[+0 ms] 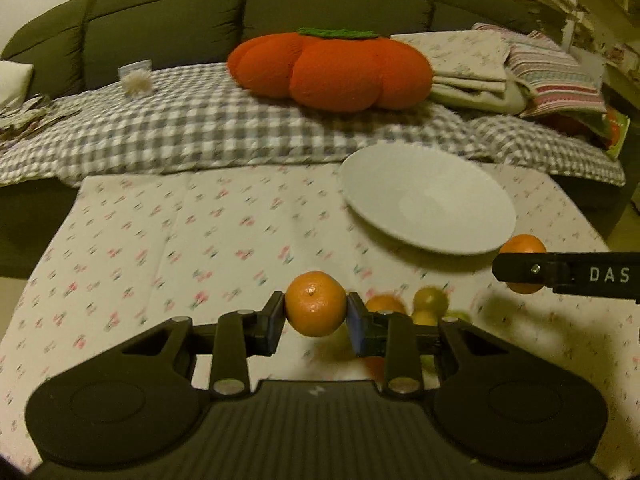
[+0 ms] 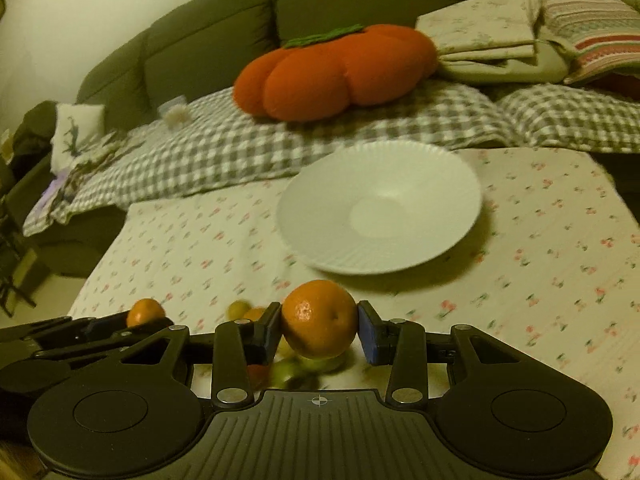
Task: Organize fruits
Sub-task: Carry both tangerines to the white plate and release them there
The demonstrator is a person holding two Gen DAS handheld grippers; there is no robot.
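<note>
Oranges point(image 1: 315, 304) point(image 2: 319, 319) sit clamped between each gripper's fingers point(image 1: 274, 322) point(image 2: 267, 332).

Black left claw point(image 1: 316, 322), blue pads point(image 1: 357, 330), silver screws.

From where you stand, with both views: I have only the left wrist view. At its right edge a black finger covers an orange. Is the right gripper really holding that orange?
Observer: Yes. In the right wrist view the right gripper is shut on its orange, one pad on each side.
Operator: Is the whole white plate free? My view cuts its near rim behind the finger.
Observer: The right view shows the full plate, with nothing on it.
Operator: Is there fruit under the right gripper?
Observer: Yes, blurred green fruit lies on the cloth just below its orange.
Operator: And my left gripper?
Observer: The left gripper is shut on its own orange.
</note>
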